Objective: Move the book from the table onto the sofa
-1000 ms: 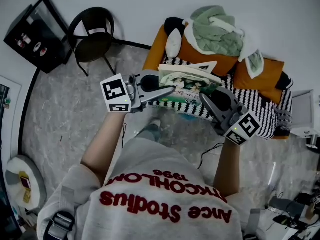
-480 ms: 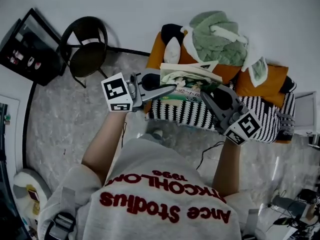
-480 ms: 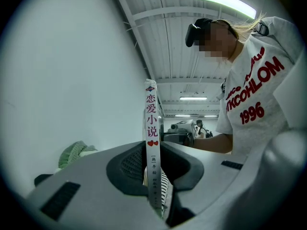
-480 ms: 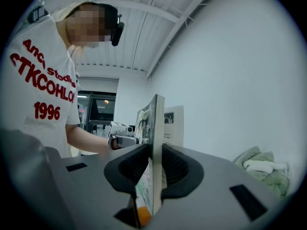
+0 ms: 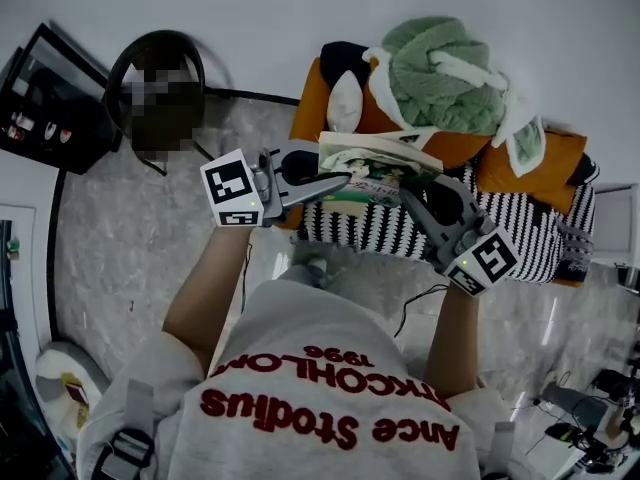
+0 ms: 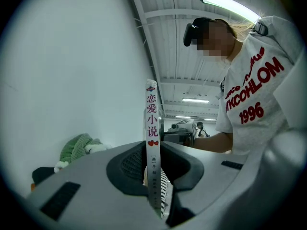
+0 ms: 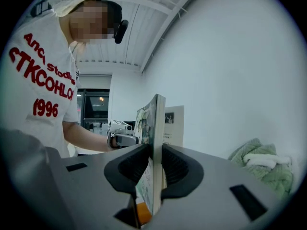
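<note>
Black ribbed pads of the left gripper (image 6: 152, 178) are pressed onto the white spine of the book (image 6: 152, 128). The right gripper (image 7: 153, 176) is clamped just as tightly on the opposite edge. So the book hangs between the two sets of jaws, standing on edge as far as I can tell, spine upright on the left side and cover turned towards the person. Neither hand is nearer; each owns one end.

Beyond and below the jaws lies the sofa (image 5: 520, 223), its striped seat running off past the right gripper. That stretch looks like the open room for setting down. Further back it is crowded with orange cushions (image 5: 515, 163) and a heaped green blanket (image 5: 440, 78). The left gripper sits close to the sofa's end, so I'd judge the book should come down towards the right, clear of that edge.
</note>
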{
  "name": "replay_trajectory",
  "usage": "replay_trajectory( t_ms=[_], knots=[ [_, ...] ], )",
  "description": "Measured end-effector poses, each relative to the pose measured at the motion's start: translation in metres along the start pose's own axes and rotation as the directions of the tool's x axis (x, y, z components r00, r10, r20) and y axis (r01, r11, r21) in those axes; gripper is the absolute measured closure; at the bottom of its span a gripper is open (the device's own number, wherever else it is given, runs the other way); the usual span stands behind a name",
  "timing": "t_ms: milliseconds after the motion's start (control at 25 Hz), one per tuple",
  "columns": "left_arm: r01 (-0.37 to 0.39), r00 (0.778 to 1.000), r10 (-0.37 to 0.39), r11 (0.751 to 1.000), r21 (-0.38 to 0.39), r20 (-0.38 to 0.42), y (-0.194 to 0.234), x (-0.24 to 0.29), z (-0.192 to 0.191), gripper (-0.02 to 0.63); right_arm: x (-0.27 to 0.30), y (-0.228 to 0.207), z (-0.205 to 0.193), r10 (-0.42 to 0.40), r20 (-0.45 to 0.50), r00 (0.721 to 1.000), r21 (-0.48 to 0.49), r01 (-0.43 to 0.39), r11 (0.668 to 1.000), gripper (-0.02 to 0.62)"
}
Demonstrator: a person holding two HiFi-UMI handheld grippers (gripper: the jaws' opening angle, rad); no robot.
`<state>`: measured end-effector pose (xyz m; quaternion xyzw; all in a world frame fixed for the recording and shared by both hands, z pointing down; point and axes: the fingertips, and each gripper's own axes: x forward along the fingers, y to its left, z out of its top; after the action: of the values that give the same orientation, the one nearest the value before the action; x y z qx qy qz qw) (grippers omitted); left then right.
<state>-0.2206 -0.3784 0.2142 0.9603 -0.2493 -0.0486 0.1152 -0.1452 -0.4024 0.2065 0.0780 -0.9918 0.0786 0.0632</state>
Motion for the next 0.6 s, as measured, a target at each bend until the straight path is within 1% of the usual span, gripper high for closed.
replay_trajectory(
  t_ms=[360, 480, 600],
  knots=[
    [-0.032, 0.999, 0.028, 0.994, -0.107, -0.042, 0.044, 0.009, -0.048, 0.532, 0.018, -0.04, -0.052, 0.004, -0.039, 0.999, 0.115, 0.0, 0.993, 0.5],
    [-0.051, 0.997, 0.043, 0.988, -0.147, -0.056, 0.06, 0.014, -0.075, 0.532, 0.023, -0.055, -0.079, 0.002, -0.054, 0.999, 0.152, 0.006, 0.988, 0.5],
    [-0.06, 0.996, 0.046, 0.977, -0.205, -0.073, 0.076, 0.021, -0.11, 0.532, 0.025, -0.07, -0.114, 0.001, -0.075, 0.997, 0.194, 0.013, 0.981, 0.501]
  ],
)
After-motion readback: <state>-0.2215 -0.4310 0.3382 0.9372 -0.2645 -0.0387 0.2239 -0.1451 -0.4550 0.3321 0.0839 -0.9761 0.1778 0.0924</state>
